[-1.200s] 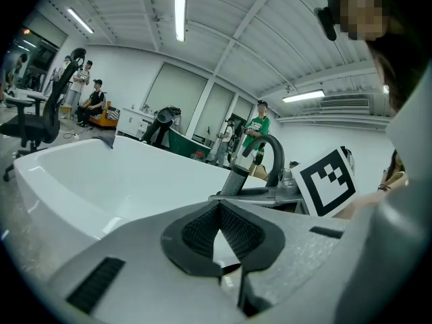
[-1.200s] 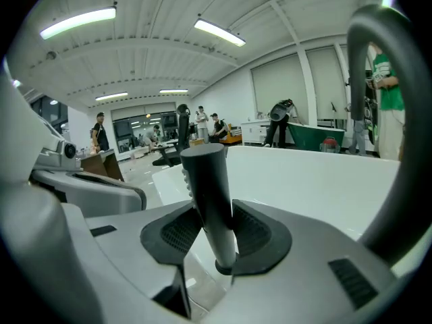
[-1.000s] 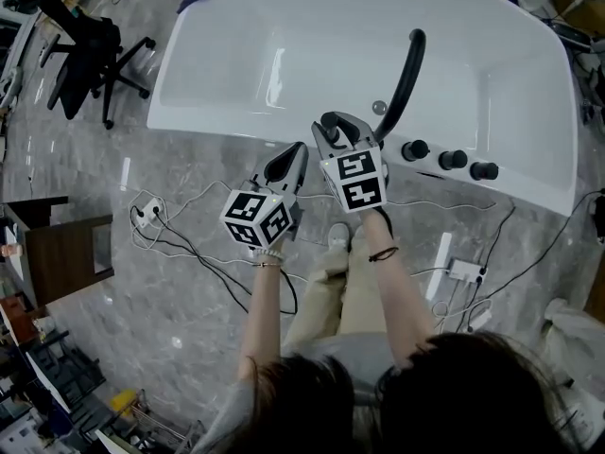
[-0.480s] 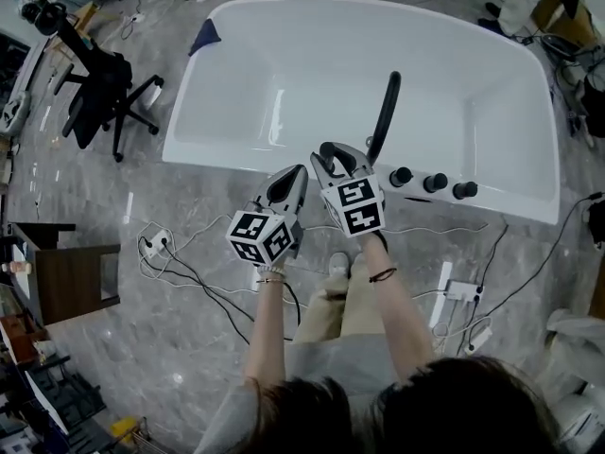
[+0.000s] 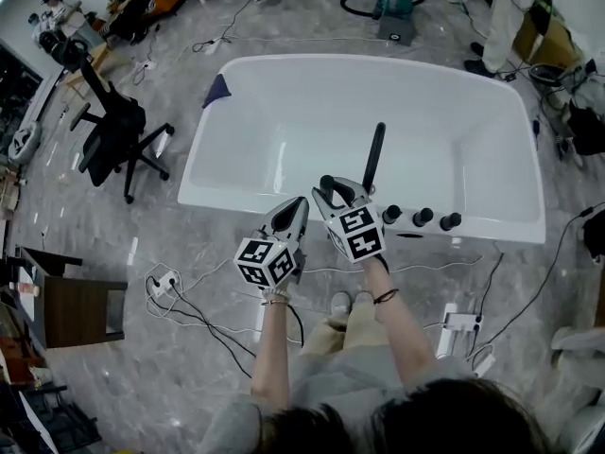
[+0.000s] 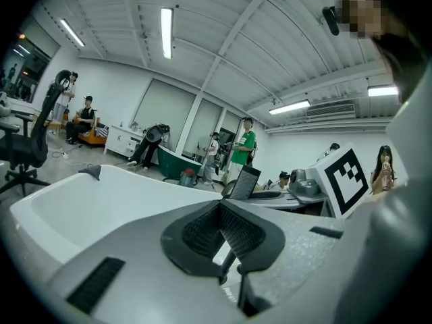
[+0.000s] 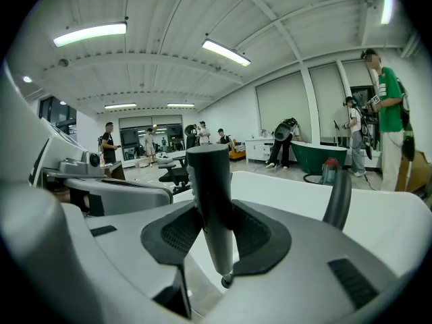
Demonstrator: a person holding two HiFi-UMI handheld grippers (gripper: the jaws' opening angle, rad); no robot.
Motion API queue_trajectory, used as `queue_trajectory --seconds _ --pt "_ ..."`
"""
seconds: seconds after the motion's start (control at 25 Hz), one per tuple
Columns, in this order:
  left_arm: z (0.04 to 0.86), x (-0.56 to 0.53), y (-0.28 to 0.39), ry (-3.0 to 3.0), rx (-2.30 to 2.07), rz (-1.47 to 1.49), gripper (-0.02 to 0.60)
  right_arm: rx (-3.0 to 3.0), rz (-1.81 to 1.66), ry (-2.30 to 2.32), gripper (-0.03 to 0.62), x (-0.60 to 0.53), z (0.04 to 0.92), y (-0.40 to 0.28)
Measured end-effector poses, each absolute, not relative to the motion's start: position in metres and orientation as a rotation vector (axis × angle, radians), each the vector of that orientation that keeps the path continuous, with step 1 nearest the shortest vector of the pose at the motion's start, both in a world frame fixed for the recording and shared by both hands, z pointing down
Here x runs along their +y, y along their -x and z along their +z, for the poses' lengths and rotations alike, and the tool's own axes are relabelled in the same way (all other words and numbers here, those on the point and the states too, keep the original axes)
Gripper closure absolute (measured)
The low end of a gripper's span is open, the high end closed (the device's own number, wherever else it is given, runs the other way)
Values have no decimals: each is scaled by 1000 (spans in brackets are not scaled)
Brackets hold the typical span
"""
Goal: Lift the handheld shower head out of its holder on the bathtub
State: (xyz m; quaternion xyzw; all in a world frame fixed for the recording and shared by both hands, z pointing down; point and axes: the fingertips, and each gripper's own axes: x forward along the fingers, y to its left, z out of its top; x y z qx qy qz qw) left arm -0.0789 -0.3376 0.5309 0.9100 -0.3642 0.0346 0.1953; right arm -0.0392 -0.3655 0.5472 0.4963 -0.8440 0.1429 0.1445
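Note:
The handheld shower head (image 7: 214, 201), a dark grey stick-like handle, stands upright between the pads of my right gripper (image 7: 214, 225), which is shut on it. From above, the right gripper (image 5: 328, 189) hangs over the near rim of the white bathtub (image 5: 236, 201), just left of the black curved spout (image 5: 373, 157). The left gripper (image 5: 291, 208) is close beside it on the left, over the same rim. In its own view the left gripper (image 6: 219, 211) has its pads together with nothing between them. The holder is hidden under the grippers.
Three black knobs (image 5: 422, 218) sit on the tub rim right of the spout. Cables and a power strip (image 5: 161, 280) lie on the marble floor by my feet. An office chair (image 5: 115, 135) stands to the left, and people work beyond the tub's far side.
Both grippers have risen together beside the spout, the right one keeping the shower handle. The head view has pulled back, and the whole tub now shows.

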Motion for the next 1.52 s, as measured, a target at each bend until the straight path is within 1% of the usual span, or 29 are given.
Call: queue_trajectory --seconds 0.52,1.16,1.52 --pt "476 -319 71 -2649 -970 110 575 -2481 343 -1451 461 -344 491 33" --pt "413 -300 85 -2764 -936 75 575 -2565 235 -1491 462 -320 422 38" --pt "384 -296 79 -2867 -882 77 575 -2586 170 -1522 462 -309 389 30"
